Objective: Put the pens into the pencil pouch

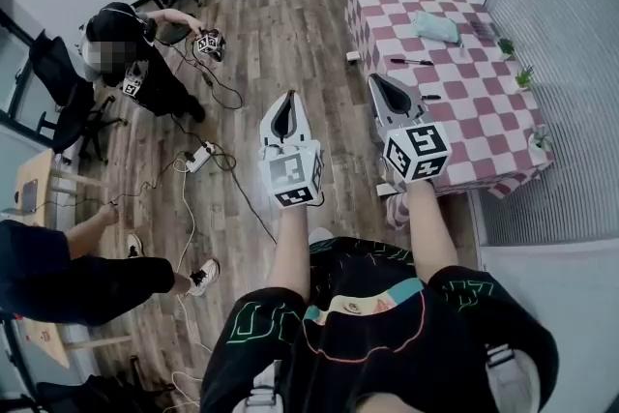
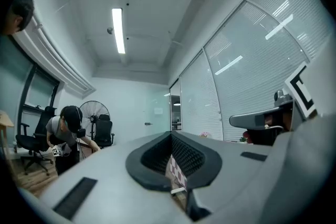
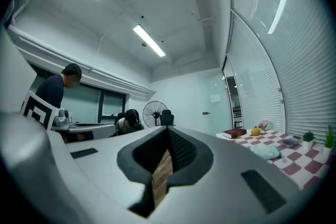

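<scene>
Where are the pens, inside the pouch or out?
Out. One black pen lies bare on the checked table, apart from the teal pouch; a second dark pen lies there too.

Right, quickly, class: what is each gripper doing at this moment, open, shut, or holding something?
Left gripper: grey jaws closed together, nothing between them.
Right gripper: grey jaws closed together, nothing held.
</scene>
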